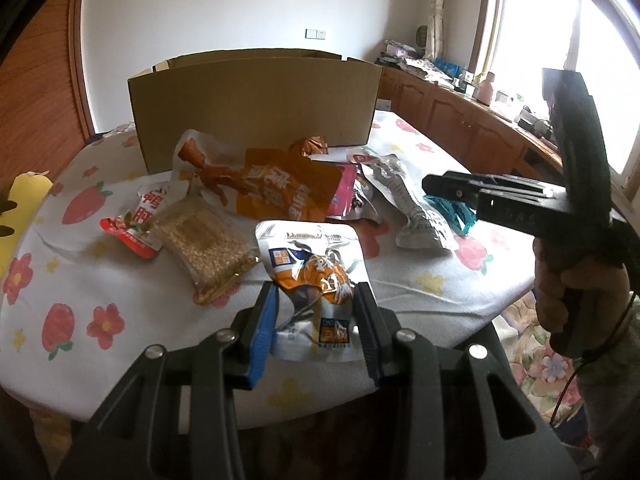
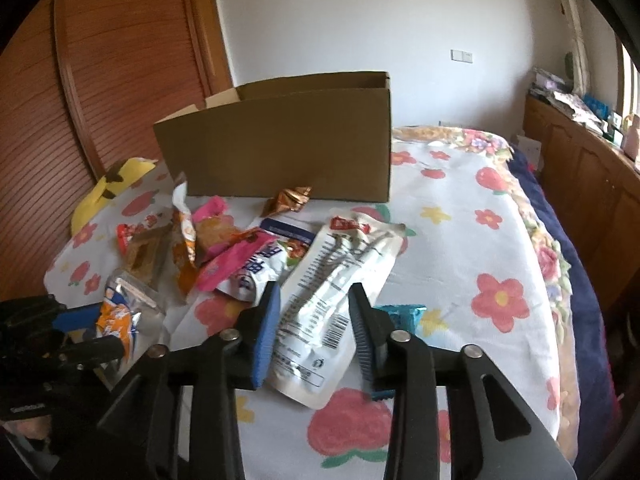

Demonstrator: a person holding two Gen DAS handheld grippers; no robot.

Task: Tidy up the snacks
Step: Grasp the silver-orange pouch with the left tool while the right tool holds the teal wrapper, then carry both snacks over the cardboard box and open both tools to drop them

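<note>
Several snack packets lie in a heap on a flowered cloth in front of an open cardboard box (image 1: 256, 108), which also shows in the right wrist view (image 2: 280, 148). My left gripper (image 1: 316, 304) is open, its jaws on either side of a silver-and-orange pouch (image 1: 312, 280) lying on the cloth. My right gripper (image 2: 314, 304) is open over a long white pouch (image 2: 336, 300), with a teal wrapper (image 2: 404, 314) beside its right finger. The right gripper also shows in the left wrist view (image 1: 436, 186), above the white pouch (image 1: 416, 208).
A big orange bag (image 1: 288, 188), a clear pack of grain bars (image 1: 204, 240), a red-and-white packet (image 1: 136, 220), a pink packet (image 2: 236, 260) and a copper wrapper (image 2: 288, 198) lie between the grippers and the box. A yellow plush (image 2: 108, 188) sits at the left. Wooden cabinets (image 1: 460, 120) line the right wall.
</note>
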